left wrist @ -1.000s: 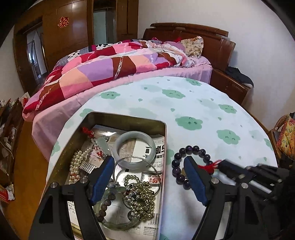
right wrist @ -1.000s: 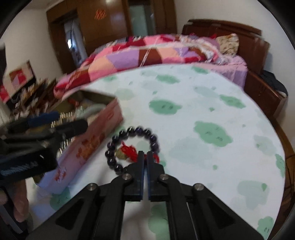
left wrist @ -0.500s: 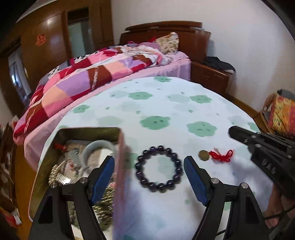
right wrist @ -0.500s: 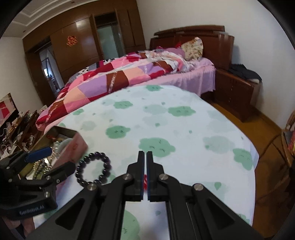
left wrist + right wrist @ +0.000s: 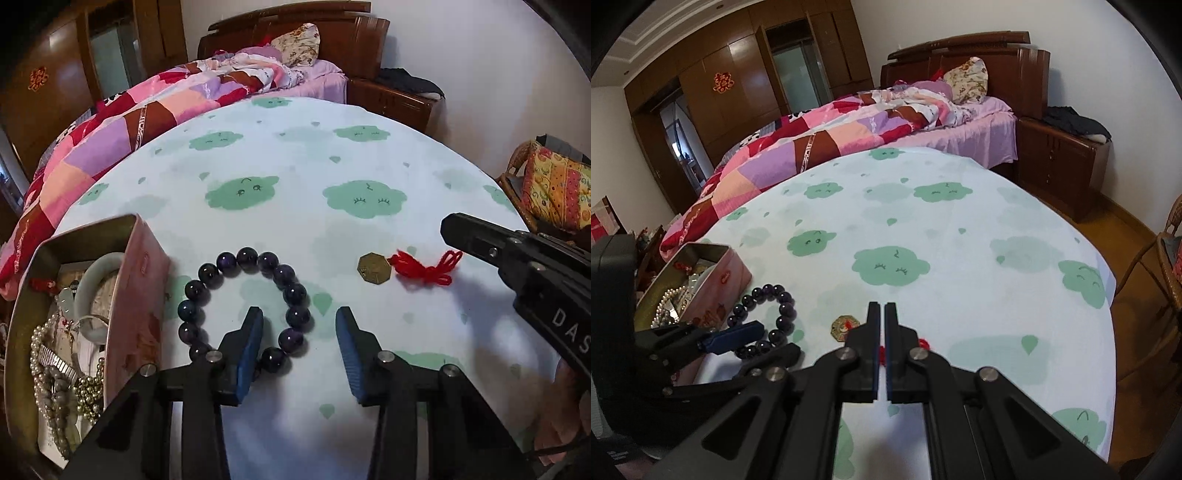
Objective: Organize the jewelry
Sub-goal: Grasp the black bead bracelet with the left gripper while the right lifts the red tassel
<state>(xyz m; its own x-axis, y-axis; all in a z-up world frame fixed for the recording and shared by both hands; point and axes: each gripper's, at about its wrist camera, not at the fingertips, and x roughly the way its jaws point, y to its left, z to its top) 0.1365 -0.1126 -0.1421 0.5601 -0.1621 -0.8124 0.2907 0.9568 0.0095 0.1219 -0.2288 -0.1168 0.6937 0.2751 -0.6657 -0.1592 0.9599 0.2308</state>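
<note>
A dark purple bead bracelet (image 5: 243,302) lies on the cloud-print tablecloth beside a pink tin (image 5: 136,310); it also shows in the right wrist view (image 5: 764,317). My left gripper (image 5: 299,343) is open, its fingers straddling the bracelet's near right side. A brass octagonal charm (image 5: 373,268) with a red cord (image 5: 428,267) lies to the right. My right gripper (image 5: 881,314) is shut and empty, just above the red cord (image 5: 921,341), next to the charm (image 5: 844,326).
The tin holds pearl strands (image 5: 40,354), a jade bangle (image 5: 92,280) and several other bead pieces. A bed with a patchwork quilt (image 5: 831,140) stands behind the table. A wicker chair (image 5: 1160,266) stands at the right.
My left gripper has moved right and down over the purple bracelet, its jaws narrowed. My right gripper has pulled back from the red cord and charm, which now lie on the cloth.
</note>
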